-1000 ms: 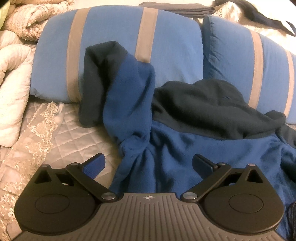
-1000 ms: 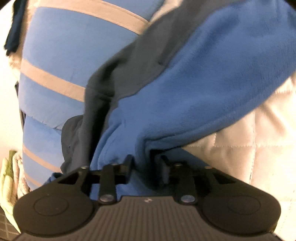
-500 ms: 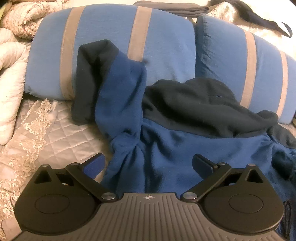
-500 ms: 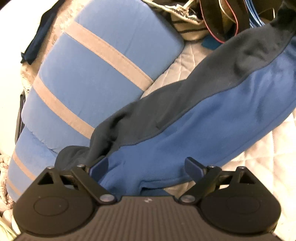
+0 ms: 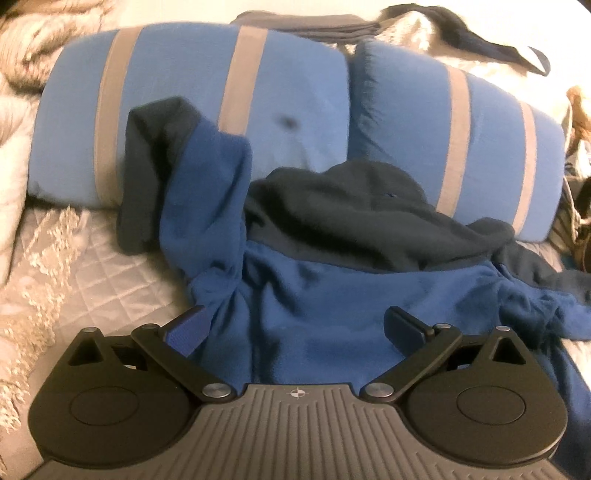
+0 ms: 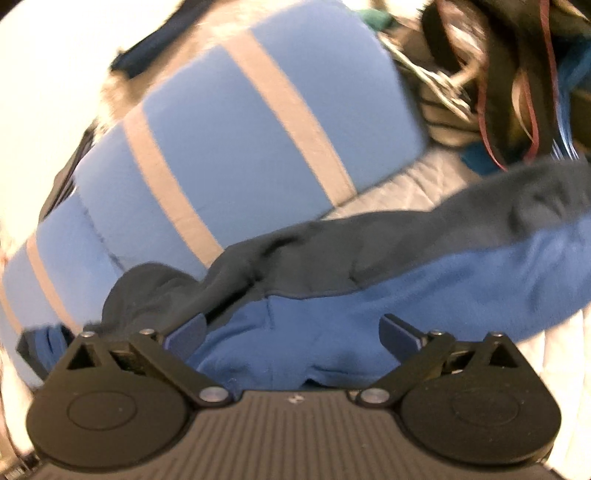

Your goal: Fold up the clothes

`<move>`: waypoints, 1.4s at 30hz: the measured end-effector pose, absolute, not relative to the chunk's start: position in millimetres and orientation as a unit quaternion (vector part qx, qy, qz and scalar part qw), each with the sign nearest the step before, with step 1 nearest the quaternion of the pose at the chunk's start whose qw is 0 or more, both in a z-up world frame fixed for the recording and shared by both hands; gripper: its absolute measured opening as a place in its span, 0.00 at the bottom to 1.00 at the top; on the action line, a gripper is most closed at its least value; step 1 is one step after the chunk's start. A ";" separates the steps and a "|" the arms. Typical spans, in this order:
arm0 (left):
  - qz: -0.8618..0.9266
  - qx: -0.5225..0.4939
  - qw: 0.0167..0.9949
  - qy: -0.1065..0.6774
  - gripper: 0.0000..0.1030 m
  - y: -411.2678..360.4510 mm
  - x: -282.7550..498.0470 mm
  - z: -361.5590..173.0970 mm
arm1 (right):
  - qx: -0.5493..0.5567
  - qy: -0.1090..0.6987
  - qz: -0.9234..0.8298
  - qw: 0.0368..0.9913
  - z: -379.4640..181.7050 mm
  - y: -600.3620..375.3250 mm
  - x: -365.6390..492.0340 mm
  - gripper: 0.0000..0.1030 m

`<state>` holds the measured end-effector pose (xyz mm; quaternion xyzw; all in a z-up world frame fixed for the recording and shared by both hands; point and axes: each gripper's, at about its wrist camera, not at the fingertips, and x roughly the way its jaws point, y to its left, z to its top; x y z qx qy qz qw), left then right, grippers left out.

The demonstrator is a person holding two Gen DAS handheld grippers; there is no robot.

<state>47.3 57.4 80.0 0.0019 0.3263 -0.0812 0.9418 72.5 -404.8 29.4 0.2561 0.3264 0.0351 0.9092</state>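
Observation:
A blue fleece top with dark navy shoulders and hood (image 5: 332, 295) lies spread on the quilted bed. One sleeve (image 5: 192, 192) runs up against the left pillow. My left gripper (image 5: 295, 328) hovers open over the top's blue body, nothing between its fingers. In the right wrist view the other sleeve (image 6: 461, 266) stretches out to the right across the quilt. My right gripper (image 6: 293, 332) is open just above the blue fleece (image 6: 295, 343), its fingers on either side of the cloth, not clamping it.
Two blue pillows with tan stripes (image 5: 229, 99) (image 5: 461, 147) lean at the head of the bed. A cream lace-edged blanket (image 5: 22, 122) is bunched at the left. Dark folded clothes (image 5: 314, 27) lie behind the pillows. Straps and clutter (image 6: 498, 74) sit at the right.
My right gripper opened and let go of the sleeve, which dropped flat onto the quilt; it has pulled back. The left gripper drew back slightly and stayed open.

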 end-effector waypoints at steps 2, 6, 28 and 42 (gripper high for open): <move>-0.089 0.010 0.946 0.311 1.00 53.1 43.2 85.0 | 0.232 0.325 0.042 0.916 31.5 -395.8 73.0 1.00; -0.108 0.005 0.956 0.273 1.00 42.5 35.3 101.1 | 0.185 0.328 0.051 0.925 34.7 -378.3 75.0 1.00; -0.225 -0.038 0.957 0.177 1.00 -13.9 46.5 116.2 | -0.114 0.256 0.255 0.926 59.5 -325.2 145.6 0.90; -0.263 -0.069 0.934 0.232 1.00 -25.1 82.6 81.8 | -0.266 0.347 0.368 0.821 38.8 -258.5 282.8 0.65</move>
